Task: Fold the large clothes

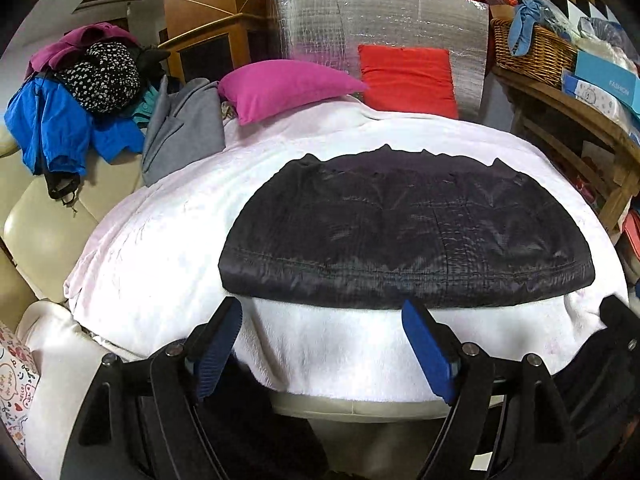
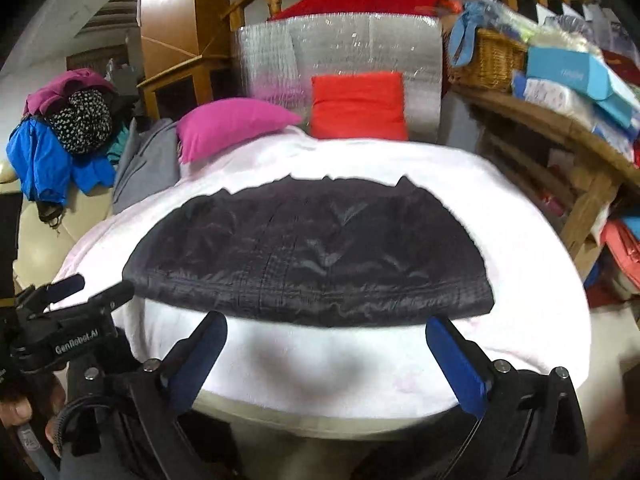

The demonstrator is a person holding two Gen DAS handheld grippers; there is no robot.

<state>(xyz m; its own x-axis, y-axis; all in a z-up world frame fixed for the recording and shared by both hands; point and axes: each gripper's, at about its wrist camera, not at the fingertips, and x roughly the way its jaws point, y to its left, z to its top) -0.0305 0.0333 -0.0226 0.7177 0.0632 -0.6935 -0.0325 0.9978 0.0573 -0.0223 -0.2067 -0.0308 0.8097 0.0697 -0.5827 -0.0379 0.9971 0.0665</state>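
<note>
A black quilted garment (image 1: 404, 228) lies folded flat on a white blanket (image 1: 160, 240); the right wrist view shows the same garment (image 2: 312, 256) on the blanket (image 2: 520, 280). My left gripper (image 1: 322, 307) hovers open just in front of the garment's near hem, with nothing between its blue pads (image 1: 428, 348). My right gripper (image 2: 325, 321) is open too, its pads (image 2: 456, 364) short of the hem and holding nothing. The left gripper's fingers (image 2: 68, 286) show at the left edge of the right wrist view, held by a hand.
A magenta pillow (image 1: 280, 88) and a red pillow (image 1: 408, 80) rest at the blanket's far end against a silver foil panel (image 1: 380, 16). A heap of clothes (image 1: 80, 100) sits on the cream sofa at left. A wooden shelf with a wicker basket (image 1: 532, 52) stands on the right.
</note>
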